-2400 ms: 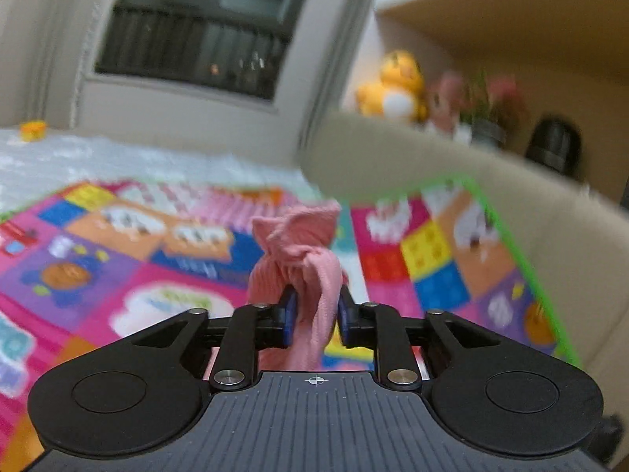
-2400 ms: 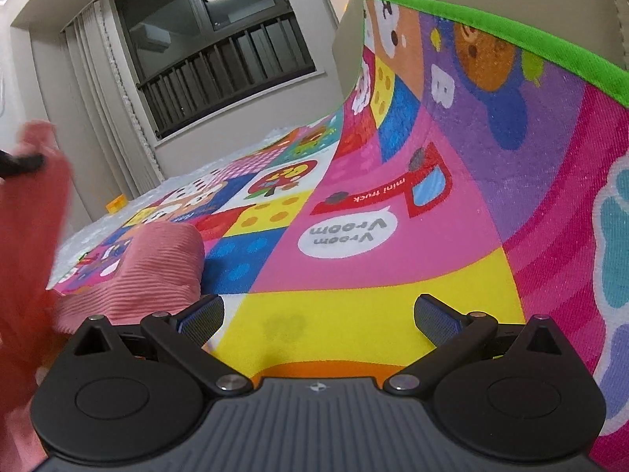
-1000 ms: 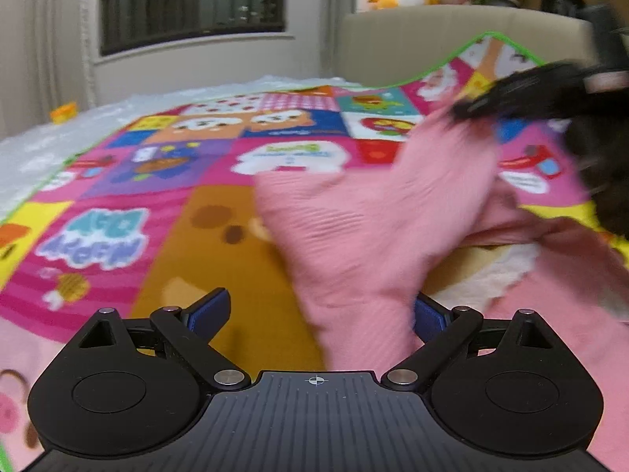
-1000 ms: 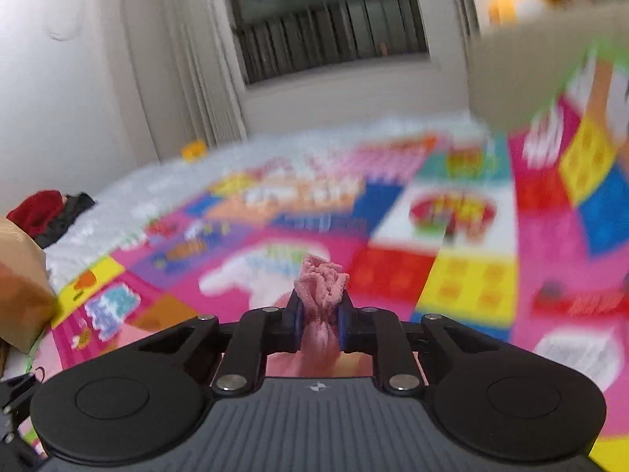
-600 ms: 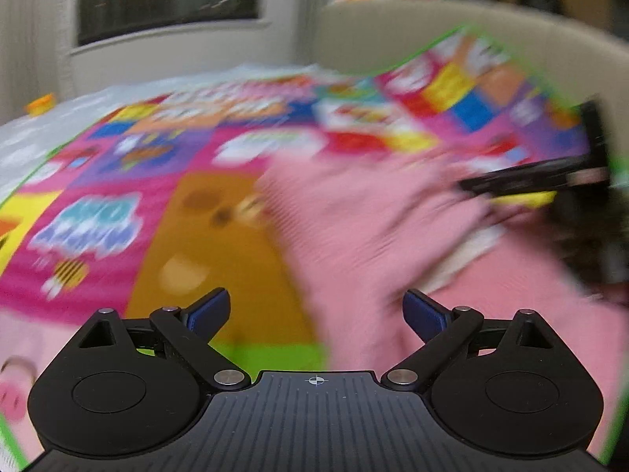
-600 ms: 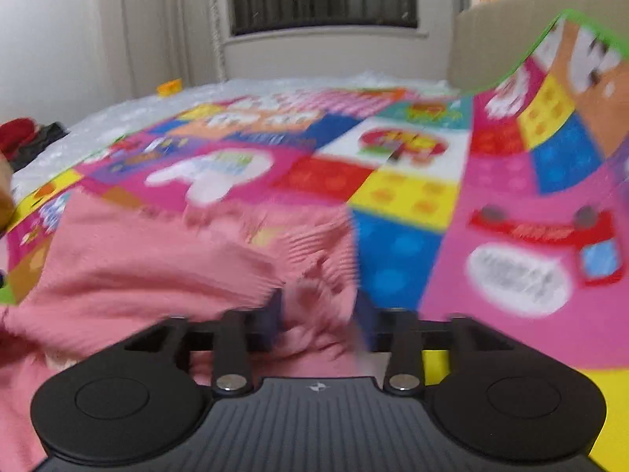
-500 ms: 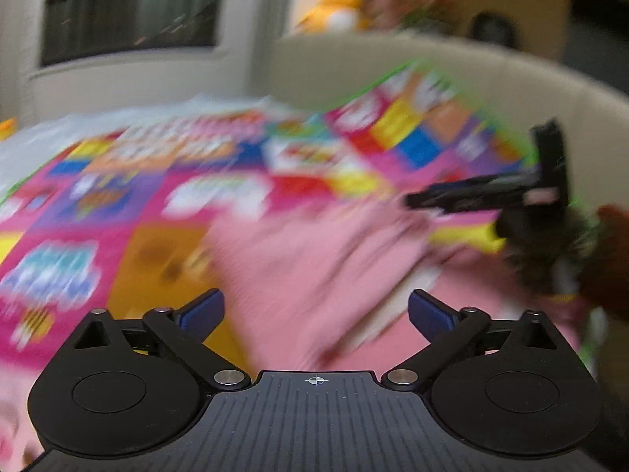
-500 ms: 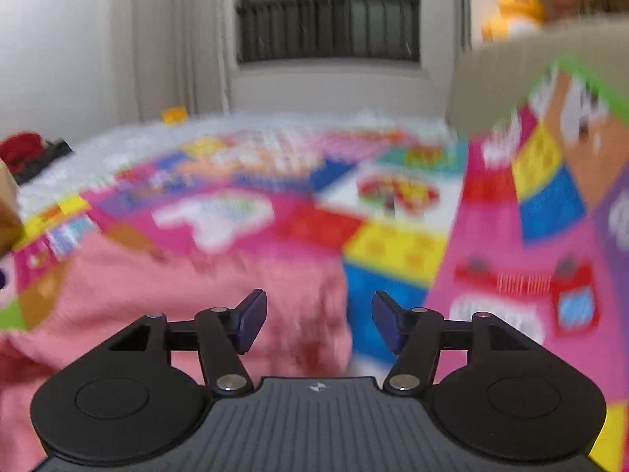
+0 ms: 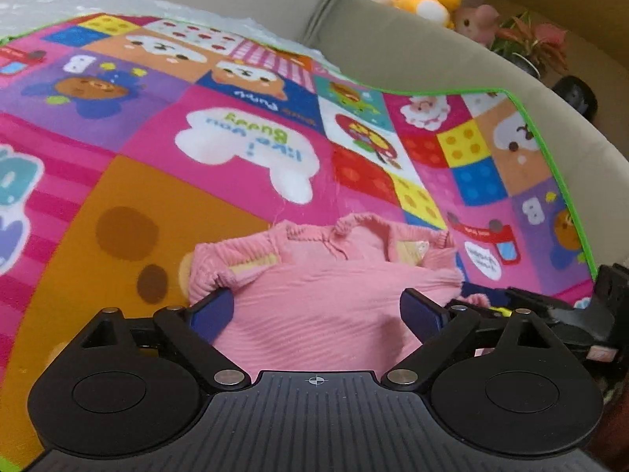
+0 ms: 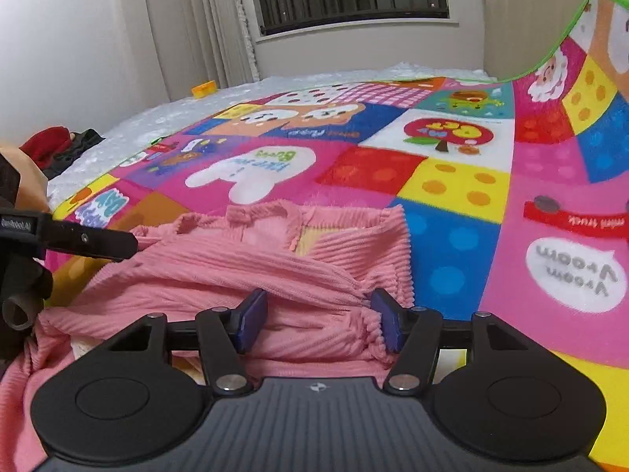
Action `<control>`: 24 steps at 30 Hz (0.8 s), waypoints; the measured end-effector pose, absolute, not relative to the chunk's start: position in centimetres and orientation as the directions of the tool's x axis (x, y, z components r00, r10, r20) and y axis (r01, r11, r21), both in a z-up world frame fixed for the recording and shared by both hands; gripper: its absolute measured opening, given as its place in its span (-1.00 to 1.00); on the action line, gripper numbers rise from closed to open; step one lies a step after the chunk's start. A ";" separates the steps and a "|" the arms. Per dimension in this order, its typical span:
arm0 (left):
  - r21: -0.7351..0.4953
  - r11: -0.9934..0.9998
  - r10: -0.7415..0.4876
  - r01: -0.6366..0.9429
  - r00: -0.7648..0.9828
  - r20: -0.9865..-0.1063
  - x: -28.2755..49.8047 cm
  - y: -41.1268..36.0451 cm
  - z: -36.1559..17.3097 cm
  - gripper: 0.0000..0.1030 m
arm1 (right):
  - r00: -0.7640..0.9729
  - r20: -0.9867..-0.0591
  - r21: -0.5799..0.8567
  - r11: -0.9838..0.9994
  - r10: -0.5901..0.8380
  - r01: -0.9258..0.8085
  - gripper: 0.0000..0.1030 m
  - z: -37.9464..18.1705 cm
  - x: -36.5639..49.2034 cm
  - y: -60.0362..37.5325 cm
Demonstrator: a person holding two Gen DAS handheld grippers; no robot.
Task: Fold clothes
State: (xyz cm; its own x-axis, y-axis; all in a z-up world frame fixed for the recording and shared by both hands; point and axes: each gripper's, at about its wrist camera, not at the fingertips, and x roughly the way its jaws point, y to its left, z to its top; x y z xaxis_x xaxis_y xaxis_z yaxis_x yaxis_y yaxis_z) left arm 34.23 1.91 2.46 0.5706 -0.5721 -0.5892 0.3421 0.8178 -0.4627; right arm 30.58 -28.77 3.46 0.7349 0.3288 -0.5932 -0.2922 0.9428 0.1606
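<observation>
1. Both claws have let go since 1.0 s ago: then the right claw point(image 10: 320, 322) was pinched on a bunch of pink cloth held up; now the cloth lies down and both claws are spread.
2. Colourful patchwork cartoon play mat point(image 9: 165, 181) covers the bed and runs up the beige padded headboard point(image 9: 412, 63) on the right.
3. Pink ribbed corduroy garment point(image 9: 314, 299) lies crumpled on the mat near its front edge, elastic waistband at the far side, yellow lining showing in spots.
4. Risk, my guess: top layer sits bunched and skewed with its edges out of line, so grabbing now could catch a single layer or a wrinkle and the fold comes out lopsided; fabric may also drag on the fuzzy mat.
5. Left claw point(image 9: 320, 308): wide open, holding nothing, fingers low over the garment, one each side of the top layer; contact unclear.
6. Right claw: roughly half open, empty, a fold of the cloth between the pads, apparently touching the right one.
</observation>
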 end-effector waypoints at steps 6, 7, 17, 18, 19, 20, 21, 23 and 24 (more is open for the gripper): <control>-0.465 0.812 -0.581 0.352 0.554 -0.596 27.8 5.1 4.1 0.89 | 0.774 -0.544 0.172 0.946 0.324 -0.275 0.25 7.0 24.1 -34.4; -0.483 0.802 -0.595 0.352 0.538 -0.597 26.0 5.9 4.0 0.89 | 0.771 -0.552 0.187 0.948 0.317 -0.256 0.25 7.0 22.9 -36.0; -0.512 0.810 -0.569 0.285 0.588 -0.574 12.4 6.9 2.3 0.86 | 0.753 -0.583 0.408 0.911 0.306 -0.054 0.25 1.3 12.1 -44.1; -0.493 0.823 -0.552 0.282 0.603 -0.576 11.5 6.2 2.4 0.84 | 0.757 -0.578 0.394 0.917 0.305 -0.068 0.26 1.0 11.5 -43.4; -0.469 0.839 -0.528 0.276 0.619 -0.581 10.7 5.4 2.4 0.74 | 0.761 -0.573 0.380 0.921 0.304 -0.082 0.26 0.7 10.8 -42.7; -0.442 0.857 -0.500 0.265 0.634 -0.590 10.2 4.6 2.5 0.60 | 0.759 -0.574 0.368 0.925 0.308 -0.097 0.26 0.8 10.6 -42.1; -0.418 0.871 -0.477 0.257 0.643 -0.598 9.9 3.9 2.6 0.49 | 0.755 -0.576 0.356 0.928 0.313 -0.113 0.15 1.0 10.5 -41.5; -0.374 0.894 -0.437 0.245 0.659 -0.613 9.4 2.6 3.0 -0.31 | 0.749 -0.579 0.333 0.932 0.322 -0.143 -0.45 1.3 10.1 -40.3; -0.362 0.898 -0.433 0.251 0.658 -0.616 9.3 2.2 3.6 -0.55 | 0.745 -0.581 0.321 0.934 0.326 -0.159 -0.84 1.4 10.0 -39.7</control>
